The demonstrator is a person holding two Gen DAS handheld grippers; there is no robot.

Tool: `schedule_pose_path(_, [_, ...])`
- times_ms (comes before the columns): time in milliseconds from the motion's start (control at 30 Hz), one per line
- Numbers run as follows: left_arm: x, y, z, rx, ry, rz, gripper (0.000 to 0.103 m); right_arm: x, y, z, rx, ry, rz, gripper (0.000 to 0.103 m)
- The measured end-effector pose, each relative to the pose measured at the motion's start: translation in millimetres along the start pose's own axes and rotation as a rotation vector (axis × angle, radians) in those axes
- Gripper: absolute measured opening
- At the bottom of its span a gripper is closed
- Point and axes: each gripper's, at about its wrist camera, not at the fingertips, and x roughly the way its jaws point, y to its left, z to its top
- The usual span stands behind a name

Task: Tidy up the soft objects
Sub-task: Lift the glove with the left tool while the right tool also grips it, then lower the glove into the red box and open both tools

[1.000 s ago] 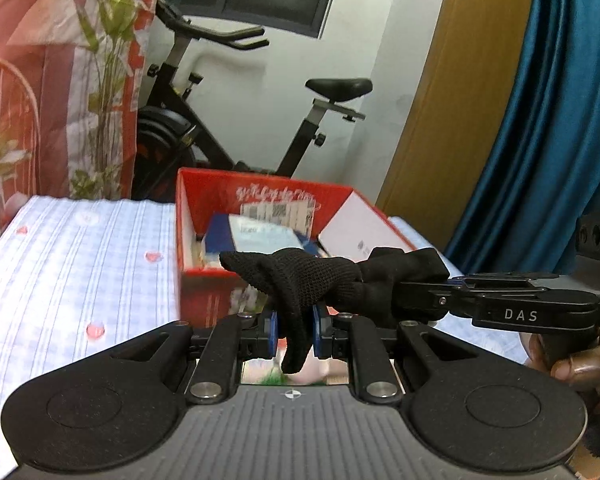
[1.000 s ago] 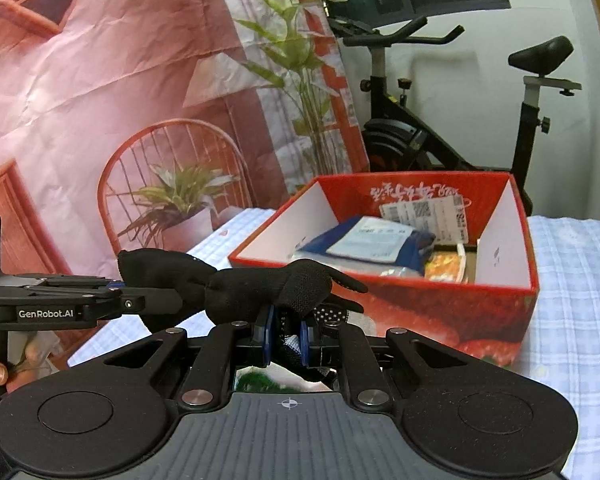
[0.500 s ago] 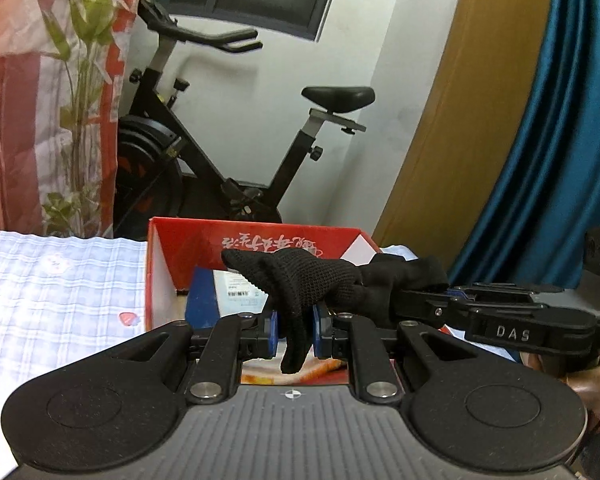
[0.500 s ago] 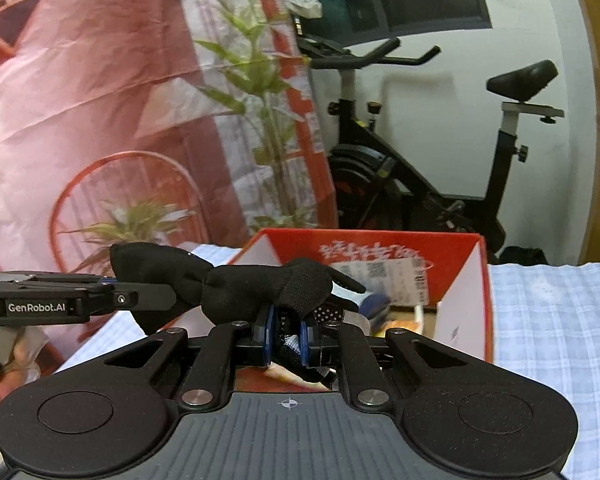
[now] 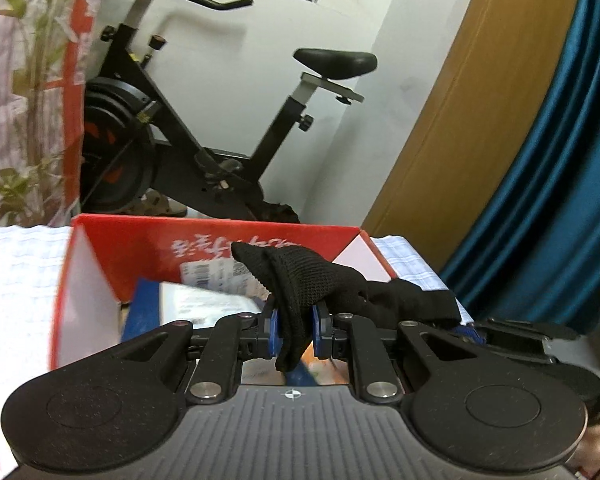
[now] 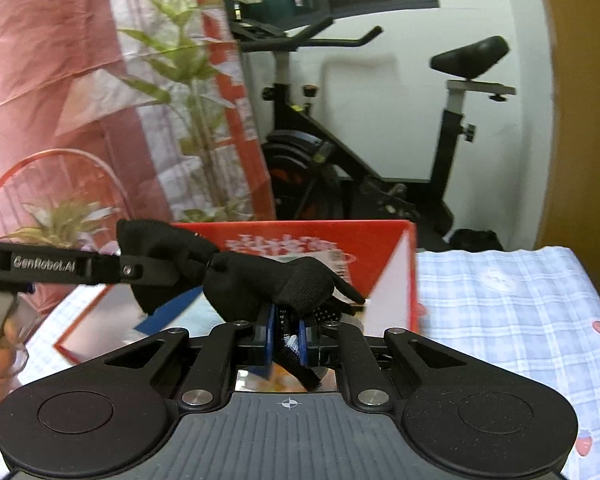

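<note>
The left tool (image 5: 294, 330) is clenched on one end of a black knit glove (image 5: 300, 280), and the right tool (image 6: 287, 338) grips its other end, so the glove hangs stretched between them. Just ahead of and below both tools sits an open red box (image 6: 380, 240) holding packets, on a checked cloth (image 6: 520, 304).

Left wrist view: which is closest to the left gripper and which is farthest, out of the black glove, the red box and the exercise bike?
From the left gripper:
1. Black glove, pinched between its fingers.
2. Red box, just beyond, on the checked cloth.
3. Exercise bike, farthest, on the floor behind the box by the white wall.
</note>
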Motion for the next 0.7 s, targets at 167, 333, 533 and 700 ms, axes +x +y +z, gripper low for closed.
schedule_pose_path(167, [28.6,-4.5,8.0,0.004,0.029,-0.015,0.017,-3.7,-11.1,-4.9,-0.011,-0.015,-0.043,0.010])
schedule_pose_path(333, [52.9,-11.8,13.0,0.030,0.067,-0.018,0.017,-5.3,-12.8,-6.3,-0.046,0.010,-0.060,0.010])
schedule_pose_path(533, [73.2,-15.5,14.7,0.047,0.121,-0.012,0.017,2.8,-7.9,-9.8,-0.073,0.098,-0.068,0.011])
schedule_pose_path(700, [81.6,-15.3,19.3,0.059,0.138,0.033,0.019,12.7,2.6,-12.2,-0.076,0.136,-0.018,0.012])
